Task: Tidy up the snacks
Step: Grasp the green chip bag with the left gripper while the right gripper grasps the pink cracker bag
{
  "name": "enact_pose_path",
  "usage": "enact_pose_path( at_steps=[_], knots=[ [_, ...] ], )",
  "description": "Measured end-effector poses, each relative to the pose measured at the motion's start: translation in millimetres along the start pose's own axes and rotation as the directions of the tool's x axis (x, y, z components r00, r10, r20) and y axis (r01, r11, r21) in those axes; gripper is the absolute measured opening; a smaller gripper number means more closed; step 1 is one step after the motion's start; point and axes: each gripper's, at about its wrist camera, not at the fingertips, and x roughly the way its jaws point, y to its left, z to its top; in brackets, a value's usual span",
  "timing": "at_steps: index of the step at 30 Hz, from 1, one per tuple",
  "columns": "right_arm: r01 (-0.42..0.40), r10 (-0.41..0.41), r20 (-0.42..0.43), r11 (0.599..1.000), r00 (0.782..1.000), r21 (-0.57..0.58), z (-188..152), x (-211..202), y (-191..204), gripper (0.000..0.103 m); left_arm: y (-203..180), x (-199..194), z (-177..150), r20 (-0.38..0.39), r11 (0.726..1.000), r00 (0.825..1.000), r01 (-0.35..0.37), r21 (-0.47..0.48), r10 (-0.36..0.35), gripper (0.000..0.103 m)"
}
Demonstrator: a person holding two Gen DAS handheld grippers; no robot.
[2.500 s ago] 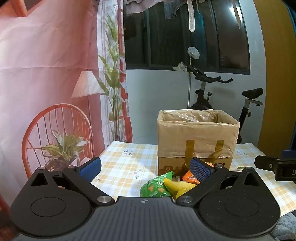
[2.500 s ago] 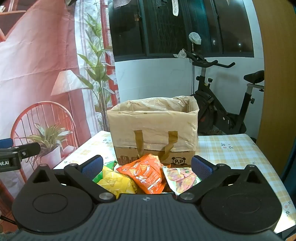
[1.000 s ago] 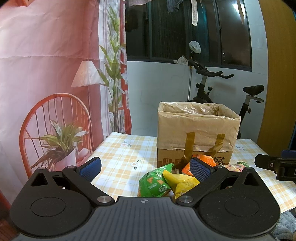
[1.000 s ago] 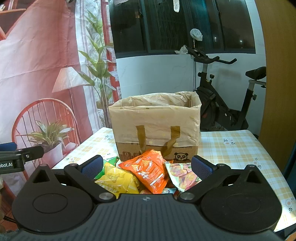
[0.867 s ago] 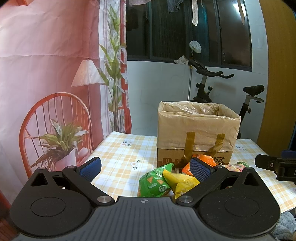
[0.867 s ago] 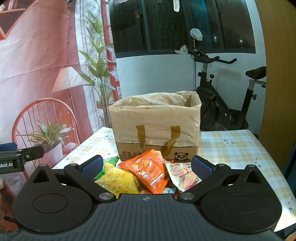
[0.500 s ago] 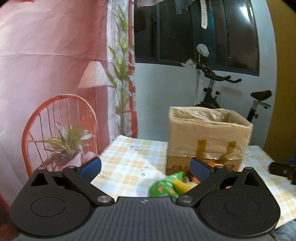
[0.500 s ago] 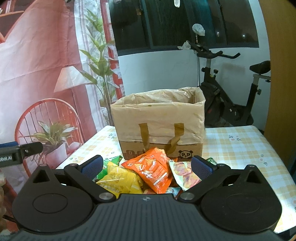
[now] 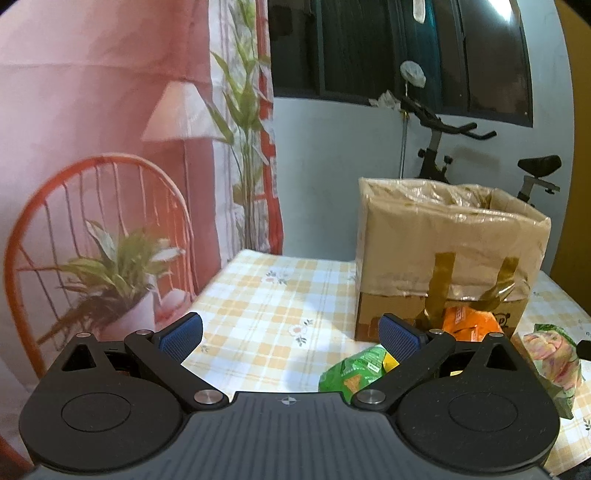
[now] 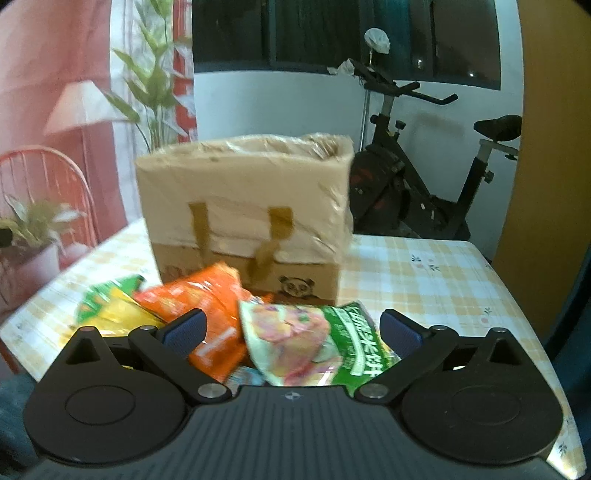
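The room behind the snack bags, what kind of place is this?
Most likely a room in a home: an exercise bike by the dark window, a checked tablecloth on the table, and a lined cardboard box for snacks.

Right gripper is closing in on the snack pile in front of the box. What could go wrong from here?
The snack bags overlap: the orange bag lies against the green-and-pink bag, so the open right gripper may pinch two at once. The box is tall, and its loose plastic liner could snag a bag on the way in. The right view is blurred, so aim may be off.
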Motion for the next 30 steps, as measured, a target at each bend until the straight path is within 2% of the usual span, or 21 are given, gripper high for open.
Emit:
enact_pose_path(
  at_steps=[2,7,11,16,22,26,30],
  knots=[
    [-0.008,0.008,-0.009,1.000,1.000,-0.019,-5,11,-5,0.102,0,10,-4,-0.008,0.998,1.000,0.026,-0.050,-0.026,0.102],
    [-0.020,0.015,-0.043,0.990,0.999,-0.137,-15,36,0,0.102,1,27,-14,-0.043,0.996,0.998,0.047,-0.071,-0.051,0.102],
    [0.009,-0.029,-0.077,0.971,0.997,-0.240,-27,57,13,0.103,3,39,-23,-0.060,0.996,0.997,0.053,-0.068,-0.057,0.102],
    [0.086,-0.124,-0.097,0.942,0.988,-0.324,-34,87,16,0.103,13,52,-34,-0.075,0.994,0.995,0.064,-0.089,-0.071,0.099],
    [0.122,-0.175,-0.138,0.938,0.975,-0.326,-38,117,7,0.103,24,70,-47,-0.125,0.977,0.984,0.104,-0.188,-0.129,0.097],
    [0.132,-0.169,-0.103,0.945,0.980,-0.298,-44,120,7,0.102,21,81,-50,-0.145,0.961,0.973,0.139,-0.239,-0.177,0.096],
    [0.144,-0.171,-0.060,0.939,0.983,-0.312,-51,114,14,0.094,9,89,-45,-0.131,0.941,0.963,0.194,-0.279,-0.237,0.096]
  ],
)
